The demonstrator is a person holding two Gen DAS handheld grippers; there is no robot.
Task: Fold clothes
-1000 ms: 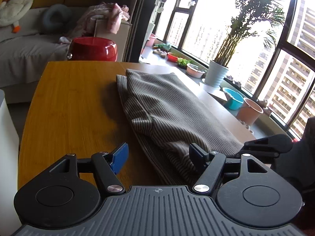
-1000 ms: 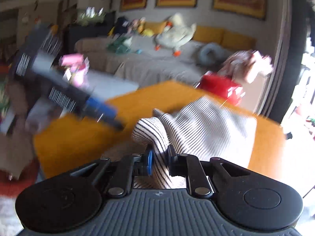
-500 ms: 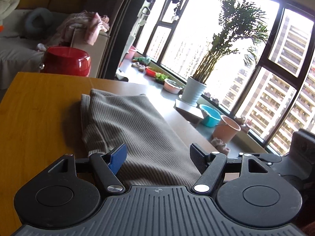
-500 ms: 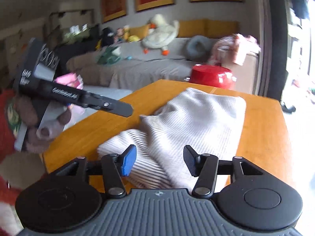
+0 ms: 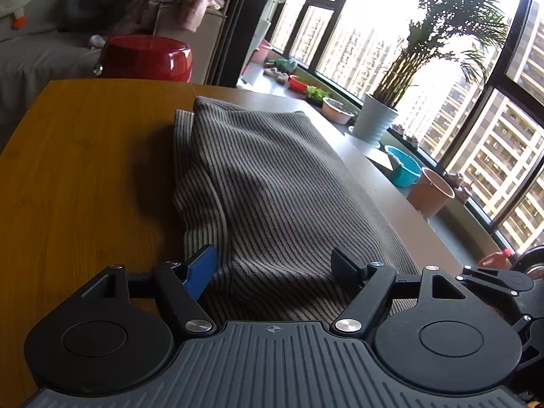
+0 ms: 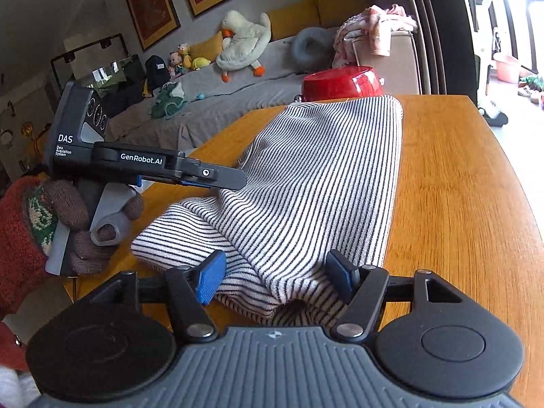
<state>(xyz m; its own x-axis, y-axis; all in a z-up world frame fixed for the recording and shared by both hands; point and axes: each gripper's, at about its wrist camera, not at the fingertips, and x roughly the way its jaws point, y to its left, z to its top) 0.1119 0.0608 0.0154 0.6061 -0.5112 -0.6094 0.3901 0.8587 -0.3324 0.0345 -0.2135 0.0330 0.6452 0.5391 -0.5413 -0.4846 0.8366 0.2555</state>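
A striped knit garment (image 5: 272, 176) lies folded in a long strip on the wooden table (image 5: 85, 170). My left gripper (image 5: 273, 268) hovers at its near end, jaws opening, with the cloth below and between the fingers but not pinched. In the right wrist view the same garment (image 6: 323, 176) runs away from me, a loose folded layer at its near left. My right gripper (image 6: 275, 277) straddles that near end, jaws opening, pads off the cloth. The left gripper (image 6: 234, 179), held by a gloved hand (image 6: 78, 224), reaches in from the left over the garment's edge.
A red pot (image 5: 146, 57) stands just beyond the table's far edge. Behind it is a sofa with a plush duck (image 6: 244, 39) and a heap of pink cloth. A window sill with a potted palm (image 5: 374, 122) and a blue bowl (image 5: 404, 170) runs along the table's side.
The right gripper let go of the striped fold it was pinching and opened wide; the cloth now lies on the table. The left gripper shifted over the garment's near end.
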